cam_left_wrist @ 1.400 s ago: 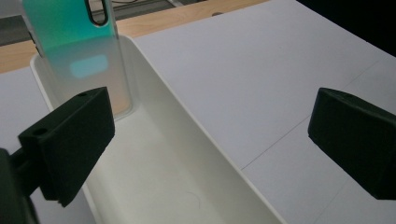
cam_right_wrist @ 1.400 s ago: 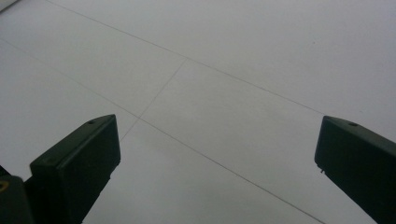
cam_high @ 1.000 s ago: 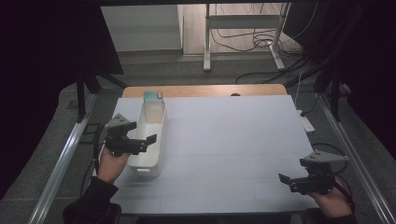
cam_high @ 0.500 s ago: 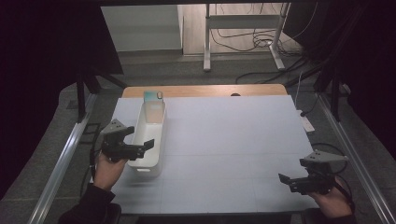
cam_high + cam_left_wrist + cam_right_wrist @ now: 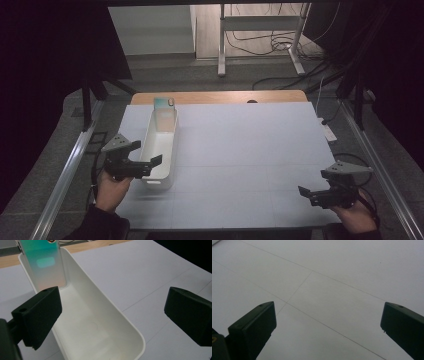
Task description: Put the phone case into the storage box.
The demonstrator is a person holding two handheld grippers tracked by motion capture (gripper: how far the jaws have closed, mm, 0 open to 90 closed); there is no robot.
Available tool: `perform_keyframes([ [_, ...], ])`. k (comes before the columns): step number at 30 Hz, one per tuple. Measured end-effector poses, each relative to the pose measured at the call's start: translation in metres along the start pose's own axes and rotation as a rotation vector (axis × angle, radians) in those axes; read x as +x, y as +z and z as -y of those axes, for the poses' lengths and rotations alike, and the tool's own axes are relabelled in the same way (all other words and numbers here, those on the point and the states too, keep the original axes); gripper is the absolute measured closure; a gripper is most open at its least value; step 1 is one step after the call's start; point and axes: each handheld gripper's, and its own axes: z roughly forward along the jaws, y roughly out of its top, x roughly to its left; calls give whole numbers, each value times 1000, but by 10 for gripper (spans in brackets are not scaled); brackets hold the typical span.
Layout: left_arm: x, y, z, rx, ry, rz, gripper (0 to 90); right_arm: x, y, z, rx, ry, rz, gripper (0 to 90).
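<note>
Your left gripper [image 5: 146, 166] hangs wide open, holding nothing, over the white bin's [image 5: 161, 150] near end; the phone [image 5: 164, 111] leans at the far end. Clip that near rim and the bin slides, toppling it. Your right gripper [image 5: 309, 192] waits open and empty, near right.

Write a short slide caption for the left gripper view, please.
Open left gripper above a white bin, a phone leaning at its far end.
</note>
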Motion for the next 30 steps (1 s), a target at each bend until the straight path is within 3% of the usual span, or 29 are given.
perform_keyframes([
  [30,-1,-21,23,-4,-23,-34,21,0,0,0,0,4,-1,0],
])
